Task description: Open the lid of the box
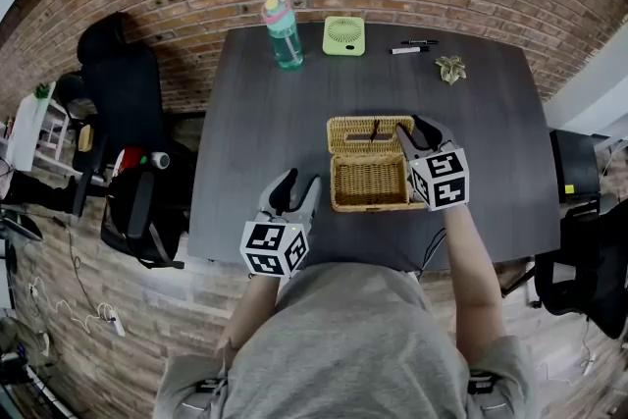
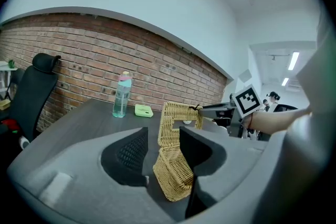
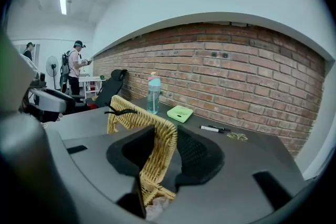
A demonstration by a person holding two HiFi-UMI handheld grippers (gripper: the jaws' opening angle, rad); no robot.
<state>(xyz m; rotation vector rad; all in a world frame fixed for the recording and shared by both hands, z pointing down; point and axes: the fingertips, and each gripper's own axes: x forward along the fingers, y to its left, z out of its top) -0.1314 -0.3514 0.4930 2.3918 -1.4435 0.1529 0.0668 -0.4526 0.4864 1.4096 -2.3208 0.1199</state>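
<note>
A woven wicker box [image 1: 368, 180] sits in the middle of the dark table [image 1: 255, 113]. Its lid [image 1: 370, 134] stands raised at the far side, and the inside shows. My right gripper [image 1: 414, 130] is at the lid's right end. In the right gripper view the lid [image 3: 134, 113] runs between the jaws of my right gripper [image 3: 165, 139], which are shut on its edge. My left gripper [image 1: 302, 178] hovers left of the box near the table's front edge, open and holding nothing. In the left gripper view, between the spread jaws of my left gripper [image 2: 163, 136], I see the box [image 2: 170, 176] some way off.
At the table's far edge stand a water bottle [image 1: 284, 34], a small green fan [image 1: 343, 35], two markers [image 1: 412, 46] and a dried leaf ornament [image 1: 451, 68]. A black office chair [image 1: 123, 93] is to the left of the table. A brick wall lies behind.
</note>
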